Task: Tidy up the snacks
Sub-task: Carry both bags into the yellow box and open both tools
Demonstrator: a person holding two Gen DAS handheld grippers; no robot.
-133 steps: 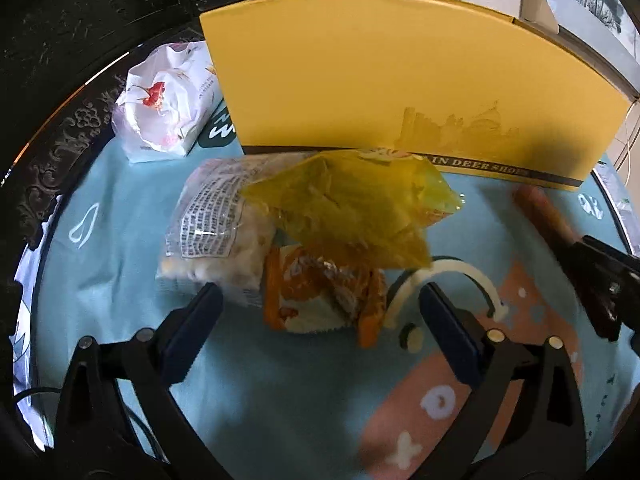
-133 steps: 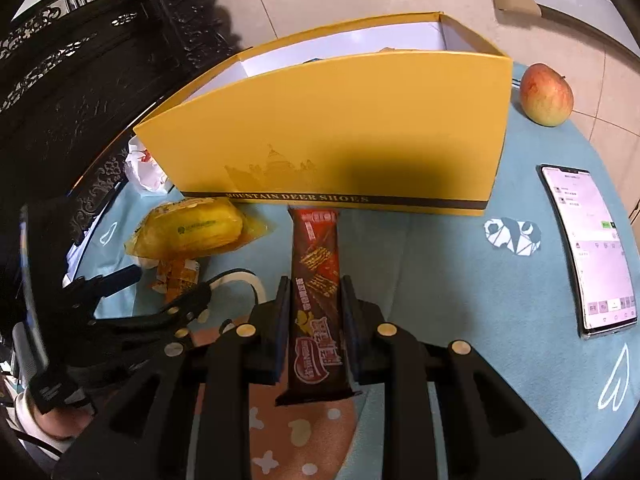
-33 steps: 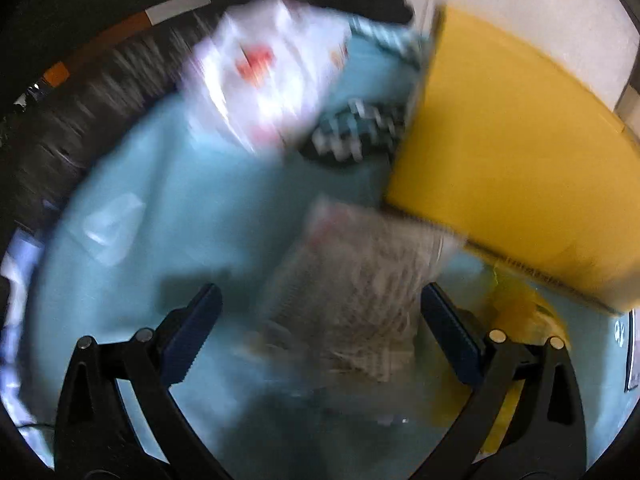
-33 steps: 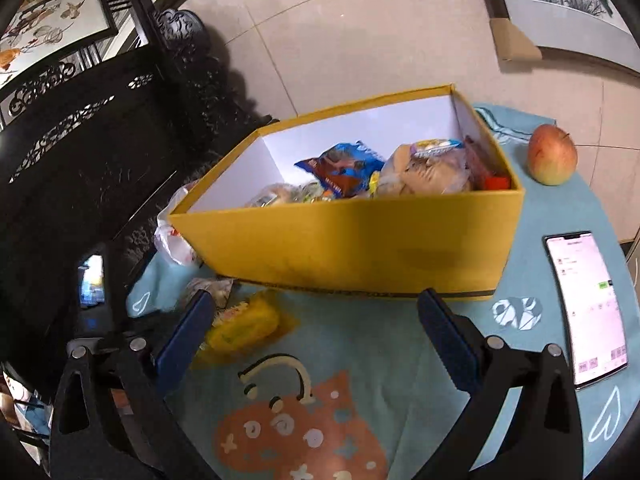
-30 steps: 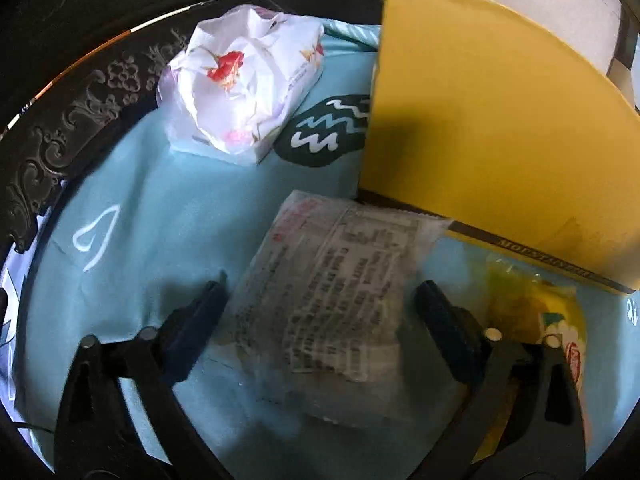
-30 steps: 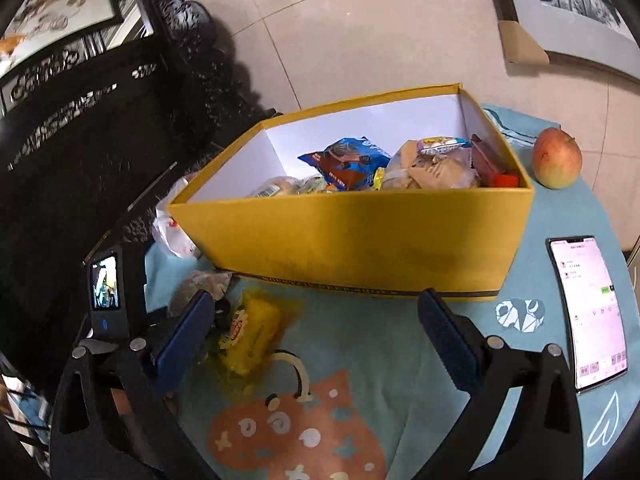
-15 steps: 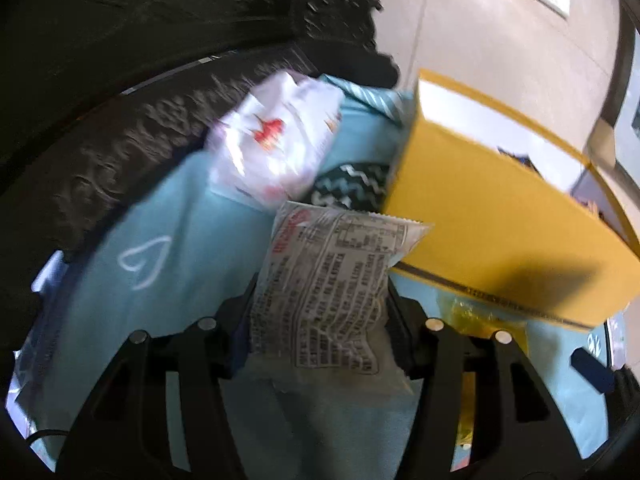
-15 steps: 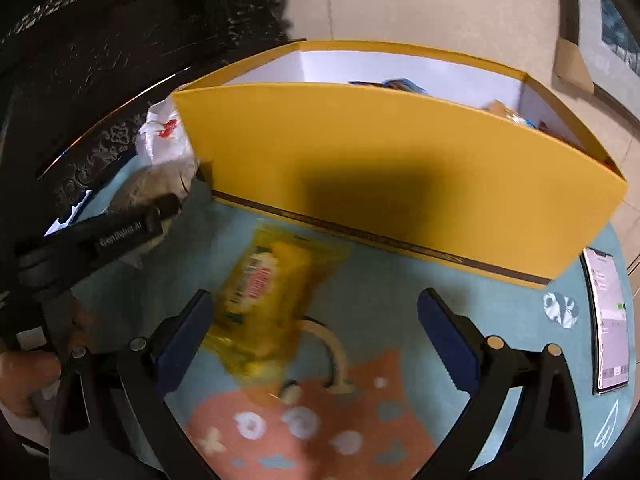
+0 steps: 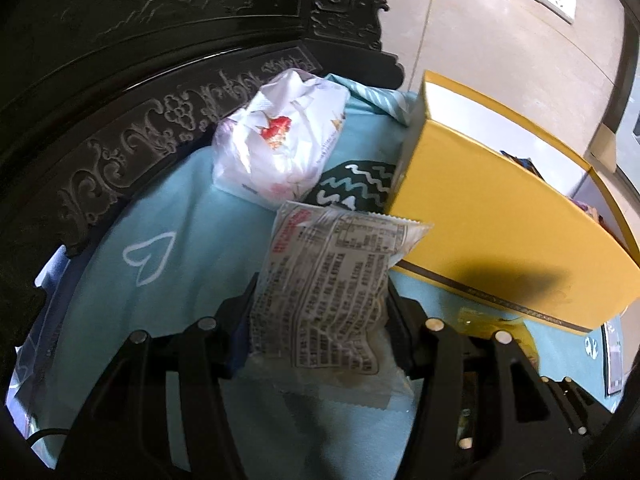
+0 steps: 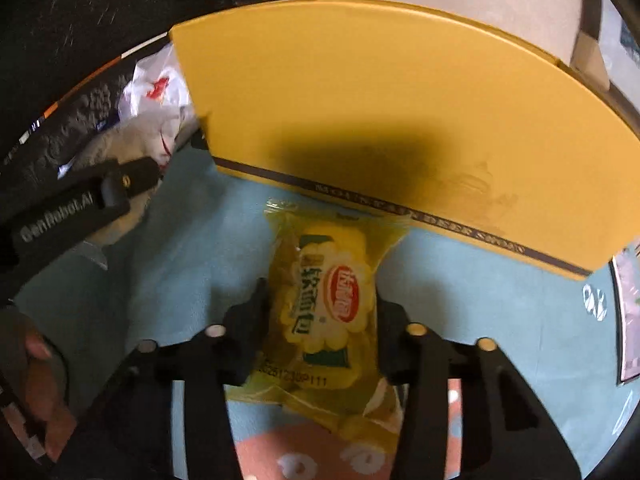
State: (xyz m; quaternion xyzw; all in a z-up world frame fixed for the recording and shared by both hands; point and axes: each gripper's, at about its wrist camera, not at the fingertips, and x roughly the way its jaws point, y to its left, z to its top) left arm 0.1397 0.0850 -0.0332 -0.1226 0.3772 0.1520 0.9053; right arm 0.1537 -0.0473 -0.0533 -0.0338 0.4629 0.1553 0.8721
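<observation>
2 tongs point(image 9: 318, 320), 2 snack packets point(image 9: 324, 292), 1 box point(image 9: 500, 216)

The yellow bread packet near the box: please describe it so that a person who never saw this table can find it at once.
Start from the big yellow cardboard box on the light blue tablecloth. Directly before its front wall lies a transparent yellow plastic packet between the closing black fingers of the right gripper. Unlike the grey printed packet in the left gripper, it bears a red oval logo.

The left hand-held gripper point(image 9: 320, 312) points steeply down, its jaws clamped on a packet. The right hand-held gripper point(image 10: 320, 320) also tilts down, its jaws closing, pads against a wrapper. A hand point(image 10: 38, 396) grips the left tool's handle.
</observation>
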